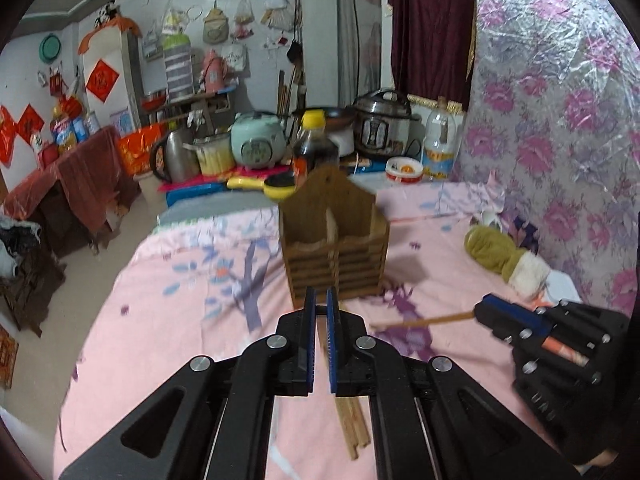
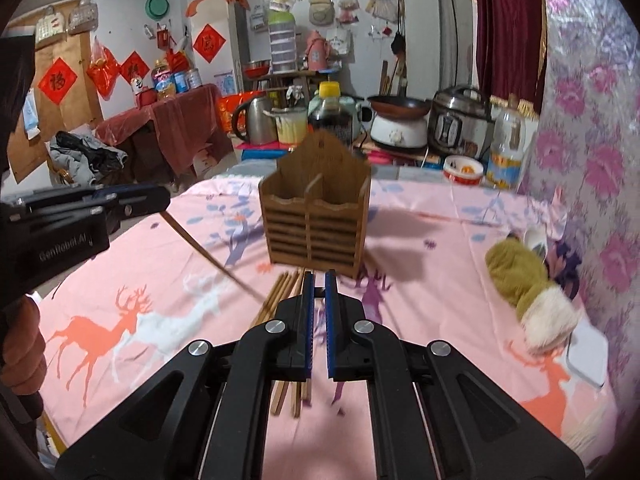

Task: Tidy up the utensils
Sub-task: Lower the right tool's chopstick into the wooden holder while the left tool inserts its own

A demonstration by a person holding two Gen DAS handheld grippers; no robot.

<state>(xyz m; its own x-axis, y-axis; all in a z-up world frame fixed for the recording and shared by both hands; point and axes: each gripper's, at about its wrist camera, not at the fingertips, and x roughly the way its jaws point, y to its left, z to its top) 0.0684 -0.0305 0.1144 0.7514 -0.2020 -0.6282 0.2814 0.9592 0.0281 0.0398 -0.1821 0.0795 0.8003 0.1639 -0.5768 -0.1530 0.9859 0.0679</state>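
A brown wooden utensil holder [image 1: 336, 248] [image 2: 316, 224] with two compartments stands upright on the pink bedspread [image 2: 160, 320], both compartments looking empty. My left gripper [image 1: 320, 294] [image 2: 164, 200] is shut on one thin wooden chopstick [image 2: 208, 254] that slants down toward the bed. My right gripper [image 2: 319, 278] [image 1: 480, 310] is shut on another chopstick [image 1: 424, 320], which sticks out from its tips. Both grippers hover above the bed in front of the holder. Several loose chopsticks [image 2: 286, 292] [image 1: 352, 428] lie on the spread under the grippers.
An olive mitten with a white cuff [image 2: 524, 288] [image 1: 496, 254] lies to the right, near the flowered wall covering [image 2: 600, 160]. Behind the holder stand a dark sauce bottle [image 2: 330, 114], rice cookers [image 1: 258, 142], a kettle [image 2: 256, 120] and a pan. A person's sleeve [image 2: 20, 344] shows at the left.
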